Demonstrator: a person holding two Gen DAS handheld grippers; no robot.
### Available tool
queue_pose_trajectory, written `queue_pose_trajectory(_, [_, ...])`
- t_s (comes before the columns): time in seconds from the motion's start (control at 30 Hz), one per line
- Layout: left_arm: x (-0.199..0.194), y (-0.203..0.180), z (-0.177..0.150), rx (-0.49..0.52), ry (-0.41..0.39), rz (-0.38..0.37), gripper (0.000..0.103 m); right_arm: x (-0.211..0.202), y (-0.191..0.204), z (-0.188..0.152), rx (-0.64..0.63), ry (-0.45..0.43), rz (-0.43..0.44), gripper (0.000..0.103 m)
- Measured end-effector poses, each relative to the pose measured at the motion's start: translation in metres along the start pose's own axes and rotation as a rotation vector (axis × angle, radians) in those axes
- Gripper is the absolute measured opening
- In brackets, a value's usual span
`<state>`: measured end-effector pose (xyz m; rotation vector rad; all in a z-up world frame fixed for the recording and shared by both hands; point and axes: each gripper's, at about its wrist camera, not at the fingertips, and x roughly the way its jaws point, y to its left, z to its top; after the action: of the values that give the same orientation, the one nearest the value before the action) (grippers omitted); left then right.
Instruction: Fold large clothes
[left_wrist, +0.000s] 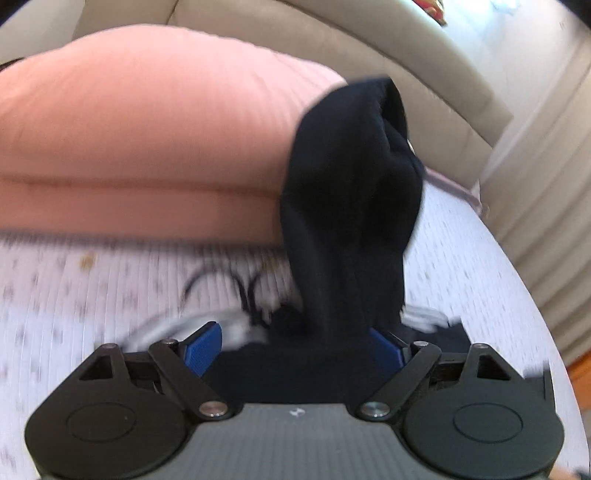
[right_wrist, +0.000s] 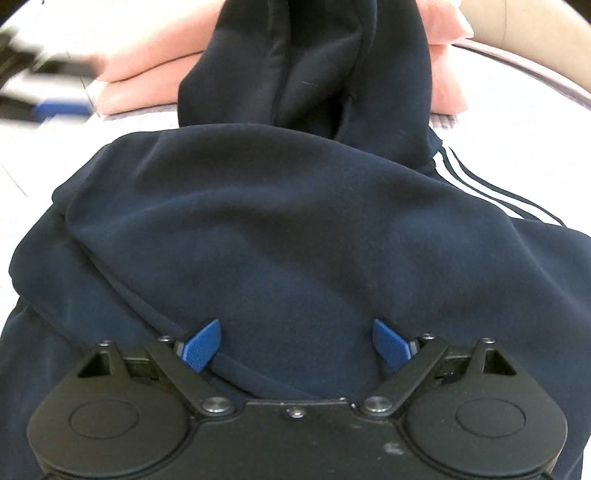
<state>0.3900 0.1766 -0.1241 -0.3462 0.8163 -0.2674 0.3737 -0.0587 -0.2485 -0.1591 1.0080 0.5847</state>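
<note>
The navy garment (right_wrist: 280, 229) lies in a loose heap on the bed (left_wrist: 92, 295), which has a pale sheet with a small print. In the right wrist view it fills most of the picture, with soft folds across the middle and three white stripes (right_wrist: 476, 184) running along its right side. A part of it stands up at the back, in front of the pink pillows (right_wrist: 147, 74), and it touches them there. The right gripper (right_wrist: 295, 345) is just above the cloth with its blue pads (right_wrist: 201, 345) spread wide; a fold of the garment lies between them, but the pads do not press on it. In the left wrist view the picture is blurred. The left gripper (left_wrist: 295, 349) also has its pads (left_wrist: 205, 347) far apart, and a thick column of the dark cloth (left_wrist: 347, 206) rises between them and leans against the pink pillows (left_wrist: 147, 136). The right pad is partly hidden behind this cloth, so I cannot tell if the pads pinch it or only stand beside it. Behind the pillows there is a beige headboard (left_wrist: 332, 40), and a curtain (left_wrist: 546, 184) hangs at the right.
</note>
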Motion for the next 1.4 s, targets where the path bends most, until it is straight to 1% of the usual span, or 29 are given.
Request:
queue_pose_trajectory(0.1, [0.019,-0.002,0.036,0.017,-0.018,0.005,0.088,-0.005,0.001,-0.014,0.010,-0.044,-0.004,0.103])
queue_pose_trajectory(0.2, [0.036,-0.006,0.076,0.017,-0.024,-0.063,0.088,-0.008,0.005,-0.022,0.014,-0.087,-0.030,0.103])
queue_pose_trajectory(0.23, [0.043,-0.008,0.089,0.010,-0.020,-0.081,0.091,-0.010,0.006,-0.025,0.020,-0.097,-0.032,0.103])
queue_pose_trajectory(0.3, [0.059,-0.013,0.113,0.012,-0.006,-0.096,0.093,-0.014,0.004,-0.029,0.021,-0.111,-0.029,0.103])
queue_pose_trajectory(0.4, [0.081,-0.025,0.131,0.095,-0.052,-0.018,0.094,-0.007,-0.002,-0.033,0.015,-0.129,-0.020,0.103])
queue_pose_trajectory(0.43, [0.090,-0.028,0.135,0.103,-0.059,0.029,0.095,-0.007,-0.004,-0.029,0.013,-0.133,-0.018,0.103])
queue_pose_trajectory(0.47, [0.098,-0.030,0.137,0.090,-0.051,0.044,0.098,-0.008,-0.003,-0.030,0.012,-0.135,-0.017,0.103])
queue_pose_trajectory(0.5, [0.101,-0.034,0.136,0.082,-0.059,0.054,0.098,-0.009,-0.003,-0.031,0.012,-0.137,-0.017,0.103])
queue_pose_trajectory(0.53, [0.101,-0.039,0.134,0.096,-0.084,0.061,0.081,-0.010,-0.003,-0.030,0.012,-0.138,-0.018,0.103])
queue_pose_trajectory(0.57, [0.098,-0.045,0.131,0.139,-0.105,0.057,0.029,-0.011,-0.002,-0.032,0.012,-0.141,-0.019,0.103])
queue_pose_trajectory(0.6, [0.097,-0.051,0.129,0.169,-0.105,0.049,0.010,-0.012,-0.002,-0.034,0.012,-0.146,-0.021,0.103])
queue_pose_trajectory(0.63, [0.093,-0.054,0.126,0.174,-0.113,0.040,0.010,-0.013,-0.002,-0.034,0.012,-0.151,-0.022,0.103])
queue_pose_trajectory(0.7, [0.074,-0.063,0.117,0.216,-0.171,-0.001,0.010,-0.016,-0.002,-0.038,0.015,-0.164,-0.019,0.103])
queue_pose_trajectory(0.73, [0.060,-0.069,0.110,0.253,-0.203,-0.048,0.010,-0.018,-0.003,-0.040,0.018,-0.169,-0.014,0.103])
queue_pose_trajectory(0.8, [0.028,-0.084,0.093,0.315,-0.233,-0.152,0.010,-0.025,-0.009,-0.040,0.042,-0.166,0.007,0.103])
queue_pose_trajectory(0.87, [-0.005,-0.100,0.069,0.382,-0.235,-0.227,0.010,-0.044,-0.024,-0.042,0.138,-0.160,0.007,0.097])
queue_pose_trajectory(0.9, [-0.023,-0.108,0.052,0.435,-0.229,-0.258,0.010,-0.059,-0.035,-0.045,0.207,-0.177,0.009,0.097])
queue_pose_trajectory(0.93, [-0.043,-0.115,0.032,0.496,-0.228,-0.288,0.010,-0.075,-0.047,-0.050,0.271,-0.210,0.021,0.097])
queue_pose_trajectory(1.0, [-0.074,-0.127,-0.010,0.577,-0.191,-0.357,0.010,-0.107,-0.071,-0.061,0.383,-0.275,0.035,0.101])
queue_pose_trajectory(1.03, [-0.086,-0.130,-0.032,0.618,-0.154,-0.396,0.013,-0.125,-0.086,-0.068,0.441,-0.300,0.025,0.103])
queue_pose_trajectory(1.1, [-0.100,-0.131,-0.072,0.666,-0.065,-0.419,0.020,-0.149,-0.108,-0.079,0.518,-0.308,-0.016,0.103])
queue_pose_trajectory(1.13, [-0.102,-0.129,-0.089,0.661,-0.026,-0.406,0.043,-0.159,-0.120,-0.083,0.559,-0.305,-0.041,0.103])
queue_pose_trajectory(1.17, [-0.100,-0.124,-0.104,0.638,0.006,-0.377,0.075,-0.169,-0.132,-0.086,0.607,-0.316,-0.058,0.103])
queue_pose_trajectory(1.2, [-0.098,-0.118,-0.113,0.605,0.014,-0.351,0.088,-0.177,-0.144,-0.088,0.656,-0.338,-0.055,0.103])
queue_pose_trajectory(1.23, [-0.092,-0.107,-0.120,0.537,0.011,-0.318,0.095,-0.181,-0.151,-0.086,0.685,-0.354,-0.037,0.103])
queue_pose_trajectory(1.27, [-0.086,-0.094,-0.121,0.466,0.018,-0.295,0.093,-0.183,-0.157,-0.081,0.708,-0.365,-0.006,0.103])
queue_pose_trajectory(1.33, [-0.061,-0.063,-0.116,0.234,0.070,-0.256,0.092,-0.180,-0.157,-0.061,0.698,-0.371,0.056,0.103])
queue_pose_trajectory(1.37, [-0.047,-0.050,-0.117,0.108,0.095,-0.253,0.085,-0.174,-0.149,-0.047,0.663,-0.369,0.083,0.103])
queue_pose_trajectory(1.4, [-0.031,-0.038,-0.118,0.001,0.102,-0.262,0.083,-0.165,-0.140,-0.033,0.621,-0.359,0.105,0.103])
